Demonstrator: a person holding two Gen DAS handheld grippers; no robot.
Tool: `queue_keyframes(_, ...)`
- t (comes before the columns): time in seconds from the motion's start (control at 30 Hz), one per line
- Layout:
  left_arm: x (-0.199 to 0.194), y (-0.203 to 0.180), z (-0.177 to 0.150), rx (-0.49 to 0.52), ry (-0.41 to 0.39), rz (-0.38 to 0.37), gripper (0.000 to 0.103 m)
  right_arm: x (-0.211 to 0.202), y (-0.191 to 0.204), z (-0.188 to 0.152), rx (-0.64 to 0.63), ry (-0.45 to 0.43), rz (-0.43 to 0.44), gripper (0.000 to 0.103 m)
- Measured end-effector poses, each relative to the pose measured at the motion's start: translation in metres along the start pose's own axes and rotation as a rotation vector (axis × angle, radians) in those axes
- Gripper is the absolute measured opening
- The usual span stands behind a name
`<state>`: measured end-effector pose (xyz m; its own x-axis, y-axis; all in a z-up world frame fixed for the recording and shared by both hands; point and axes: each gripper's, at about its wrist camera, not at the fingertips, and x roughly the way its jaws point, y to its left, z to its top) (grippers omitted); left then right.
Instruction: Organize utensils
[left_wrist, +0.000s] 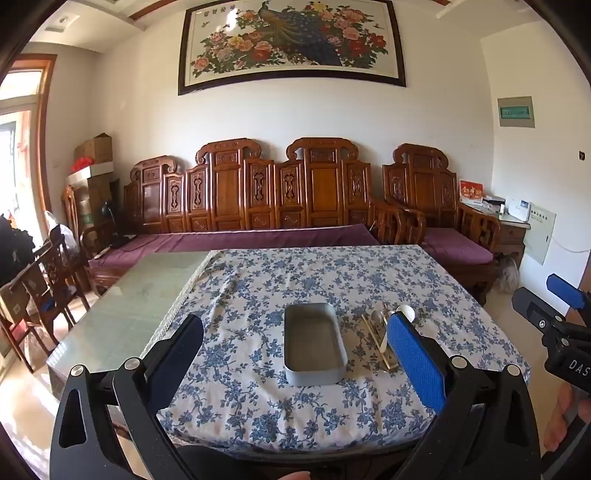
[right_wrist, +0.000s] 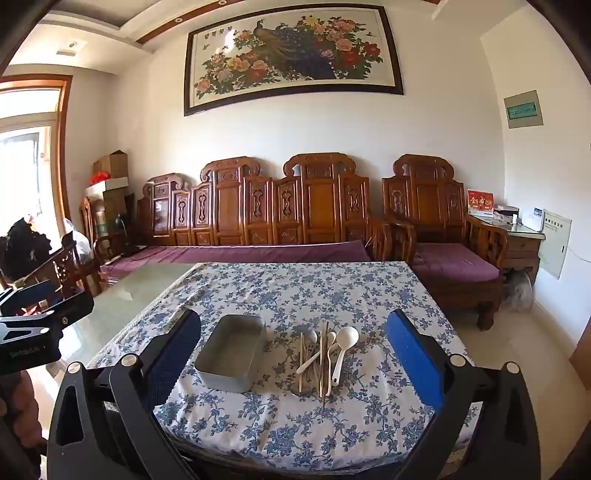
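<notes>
An empty grey metal box (left_wrist: 314, 341) (right_wrist: 232, 350) sits on the blue-flowered tablecloth (left_wrist: 295, 280) (right_wrist: 295, 291). To its right lies a pile of utensils (right_wrist: 325, 360): white spoons (right_wrist: 345, 341), wooden chopsticks (right_wrist: 322, 363) and metal pieces; in the left wrist view the pile (left_wrist: 380, 339) is partly hidden behind my right finger. My left gripper (left_wrist: 295, 347) is open and empty, held above the near table edge in front of the box. My right gripper (right_wrist: 295, 343) is open and empty, in front of the box and utensils.
The cloth covers the right part of a glass-topped table (left_wrist: 129, 314) (right_wrist: 140, 291). A carved wooden sofa (left_wrist: 258, 206) with purple cushions stands behind it, an armchair (right_wrist: 443, 236) at right, wooden chairs (left_wrist: 44, 280) at left.
</notes>
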<state>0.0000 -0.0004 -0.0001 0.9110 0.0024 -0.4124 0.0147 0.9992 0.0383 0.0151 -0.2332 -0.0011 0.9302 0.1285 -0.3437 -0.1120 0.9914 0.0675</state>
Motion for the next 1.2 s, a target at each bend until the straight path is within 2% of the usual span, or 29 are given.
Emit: queue_keyframes(1.2, -0.008, -0.004, 0.009, 0.002, -0.015, -0.008, 0.097, -0.013, 0.009, 0.014, -0.005, -0.017, 0.011, 0.101)
